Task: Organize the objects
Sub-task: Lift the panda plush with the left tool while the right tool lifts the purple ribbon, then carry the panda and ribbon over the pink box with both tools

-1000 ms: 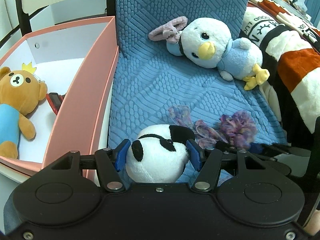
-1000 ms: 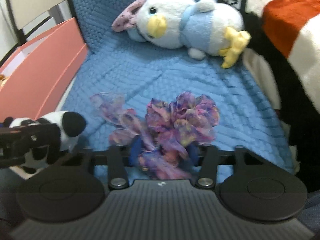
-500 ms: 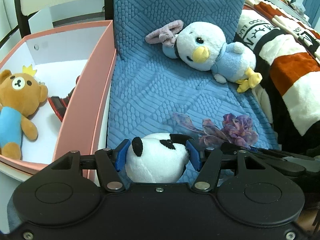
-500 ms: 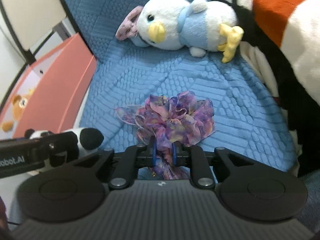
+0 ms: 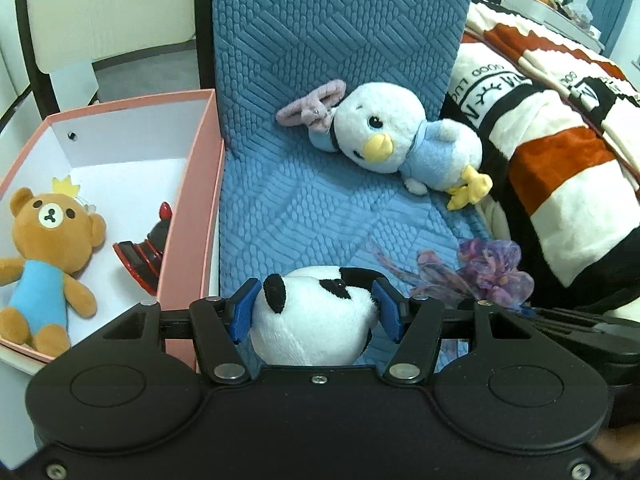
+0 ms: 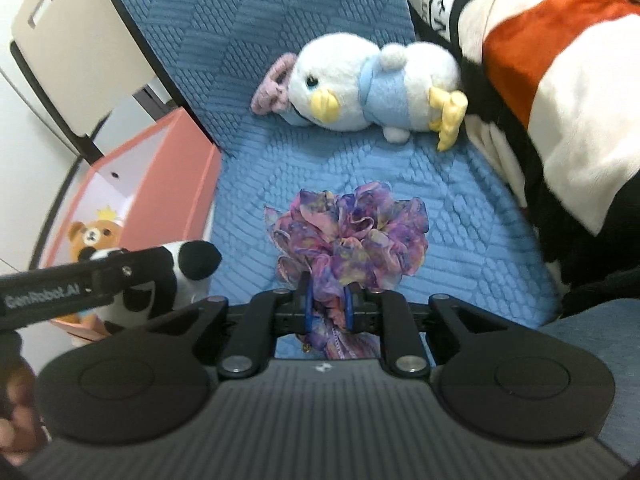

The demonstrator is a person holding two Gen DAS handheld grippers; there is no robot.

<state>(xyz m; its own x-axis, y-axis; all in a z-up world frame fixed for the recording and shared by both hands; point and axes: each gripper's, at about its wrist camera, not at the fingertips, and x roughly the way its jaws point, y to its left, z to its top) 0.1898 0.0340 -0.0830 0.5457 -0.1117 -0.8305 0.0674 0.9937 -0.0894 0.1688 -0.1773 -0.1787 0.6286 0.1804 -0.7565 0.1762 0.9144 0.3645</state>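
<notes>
Left tool clamps the panda; only the right view shows right tool pinching the scrunchie.

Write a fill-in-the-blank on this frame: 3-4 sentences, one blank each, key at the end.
1. The left gripper is shut on the black-and-white ____ plush.
2. The right gripper pinches a ruffled purple scrunchie over the ____ quilted cushion.
3. The brown teddy bear lies inside the ____ box.
4. The pale blue bird plush lies on its side with a mauve ____ by its head.

Missing words: panda; blue; pink; scrunchie
</notes>
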